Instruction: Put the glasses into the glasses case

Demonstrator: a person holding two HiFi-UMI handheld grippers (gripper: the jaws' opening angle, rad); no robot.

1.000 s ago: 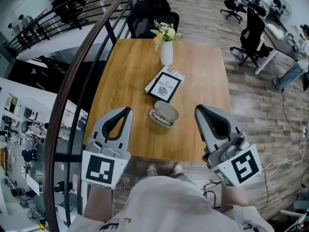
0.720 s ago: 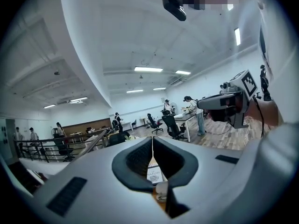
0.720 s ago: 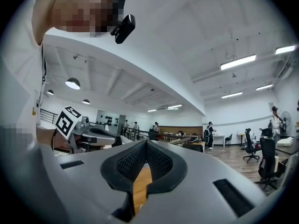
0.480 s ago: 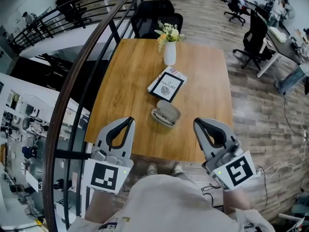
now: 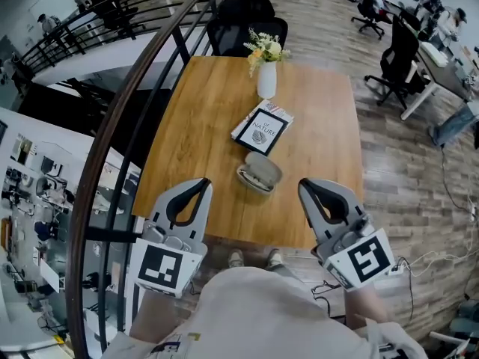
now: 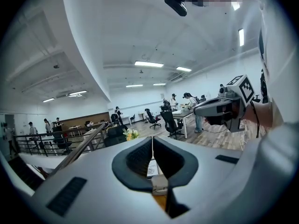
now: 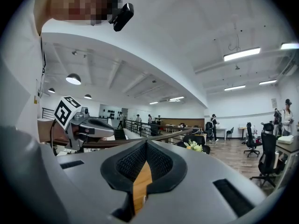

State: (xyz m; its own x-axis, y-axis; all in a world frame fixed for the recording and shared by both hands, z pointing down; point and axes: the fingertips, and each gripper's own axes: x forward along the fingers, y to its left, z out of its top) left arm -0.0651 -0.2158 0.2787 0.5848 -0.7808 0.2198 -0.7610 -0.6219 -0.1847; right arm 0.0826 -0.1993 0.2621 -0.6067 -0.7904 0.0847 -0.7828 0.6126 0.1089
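Note:
An open grey glasses case (image 5: 259, 175) lies near the front middle of the wooden table (image 5: 202, 118); I cannot tell whether the glasses lie inside it. My left gripper (image 5: 206, 181) hovers over the near edge, left of the case, its jaws shut with nothing between them. My right gripper (image 5: 302, 183) hangs to the right of the case, also shut and empty. In the left gripper view the left gripper (image 6: 152, 138) has its tips meeting, and the case (image 6: 160, 184) shows below them. In the right gripper view the right gripper (image 7: 146, 143) is shut over bare wood.
A book (image 5: 262, 128) lies just beyond the case, and a white vase of flowers (image 5: 267, 81) stands farther back. Black chairs (image 5: 247, 22) stand at the far end. A dark curved railing (image 5: 127, 126) runs along the left, and office chairs (image 5: 393, 58) stand on the right.
Both grippers have sunk a little toward the table's near edge. The case, book and vase have not moved on the table.

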